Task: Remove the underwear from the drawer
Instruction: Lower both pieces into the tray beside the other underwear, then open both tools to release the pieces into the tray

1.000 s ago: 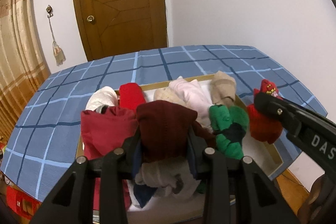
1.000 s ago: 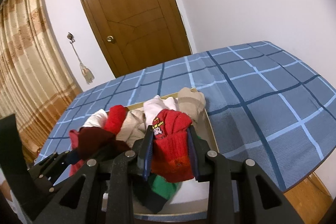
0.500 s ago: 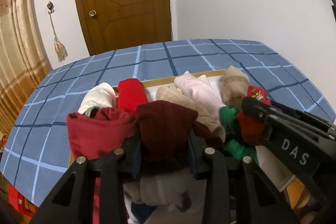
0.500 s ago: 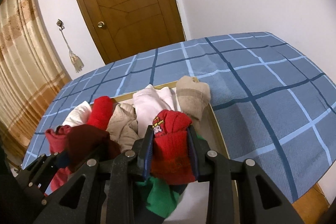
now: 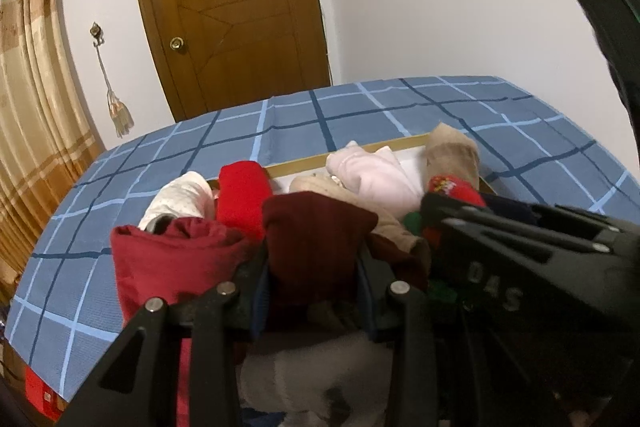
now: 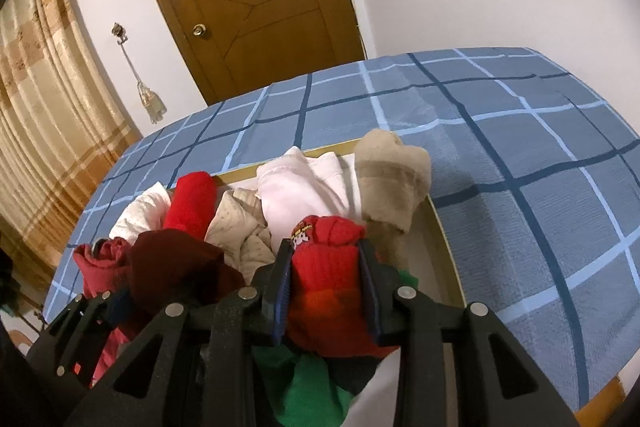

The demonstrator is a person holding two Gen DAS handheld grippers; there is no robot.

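My left gripper is clamped on a dark maroon roll; my right gripper pinches a bright red printed roll. Both sit at six o'clock in the packed drawer. I'd lift straight up, slowly, so the green piece beneath doesn't snag.

Close wrist views sharing drawer
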